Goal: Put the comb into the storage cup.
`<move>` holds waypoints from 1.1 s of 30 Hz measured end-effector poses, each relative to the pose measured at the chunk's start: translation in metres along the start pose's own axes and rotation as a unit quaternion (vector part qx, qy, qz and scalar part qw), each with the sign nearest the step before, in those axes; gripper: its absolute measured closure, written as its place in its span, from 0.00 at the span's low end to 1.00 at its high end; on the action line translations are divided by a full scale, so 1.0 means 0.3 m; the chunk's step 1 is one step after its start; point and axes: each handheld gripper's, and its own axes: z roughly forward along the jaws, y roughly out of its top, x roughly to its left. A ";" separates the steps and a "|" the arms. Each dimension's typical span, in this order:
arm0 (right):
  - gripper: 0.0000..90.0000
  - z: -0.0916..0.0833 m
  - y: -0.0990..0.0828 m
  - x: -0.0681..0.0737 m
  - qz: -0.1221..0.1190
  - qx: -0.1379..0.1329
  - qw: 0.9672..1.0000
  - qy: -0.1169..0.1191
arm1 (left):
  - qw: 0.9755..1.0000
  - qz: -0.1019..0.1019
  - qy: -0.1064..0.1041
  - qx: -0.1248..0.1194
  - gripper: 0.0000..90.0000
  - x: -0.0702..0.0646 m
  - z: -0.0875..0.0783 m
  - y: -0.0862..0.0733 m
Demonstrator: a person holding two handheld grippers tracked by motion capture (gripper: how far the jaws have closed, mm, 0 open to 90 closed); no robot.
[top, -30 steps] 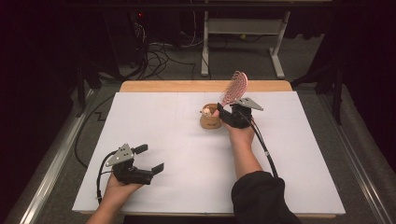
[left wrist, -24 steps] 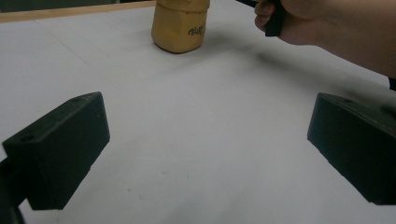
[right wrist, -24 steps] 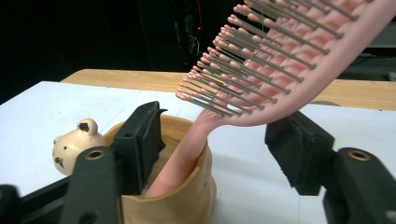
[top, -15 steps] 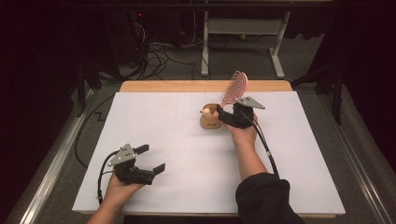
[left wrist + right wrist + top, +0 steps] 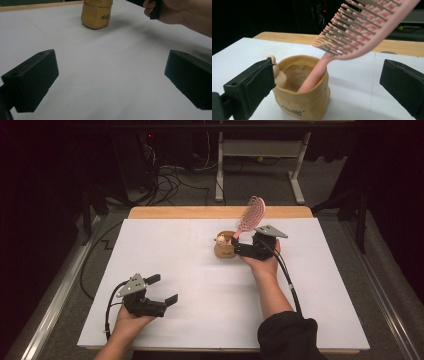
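A tan soft pouch (image 5: 224, 251) stands upright at the table's middle rear. A pink hairbrush (image 5: 254, 213) stands in it, handle down, its bristled head leaning up and to the right. In the right gripper view the brush's handle (image 5: 313, 73) goes into the pouch (image 5: 302, 105), and my right gripper (image 5: 327, 85) is open, with one jaw on each side of them. In the high view, the right gripper (image 5: 239, 247) sits just right of the pouch. My left gripper (image 5: 163, 288) rests open at the front left with nothing between its jaws. The left gripper (image 5: 111, 77) faces the distant pouch (image 5: 96, 16).
A small beige lump (image 5: 276, 73) sits at the pouch's left rim. The white table sheet (image 5: 200, 285) covers a wooden top whose bare strip (image 5: 190, 212) runs along the far edge. Cables and a desk frame (image 5: 260, 150) lie on the floor beyond.
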 end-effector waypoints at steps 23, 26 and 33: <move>0.00 -0.220 -0.151 -0.004 -0.050 0.006 0.998 0.029 | 1.000 0.005 0.006 -0.009 0.00 -0.005 -0.007 -0.003; 0.00 -0.257 -0.190 -0.016 -0.054 0.009 0.998 0.030 | 1.000 0.007 0.008 -0.011 0.00 -0.006 -0.012 -0.003; 0.00 -0.359 -0.249 -0.045 -0.060 0.002 0.997 0.039 | 1.000 0.005 0.012 -0.014 0.00 -0.001 -0.019 -0.004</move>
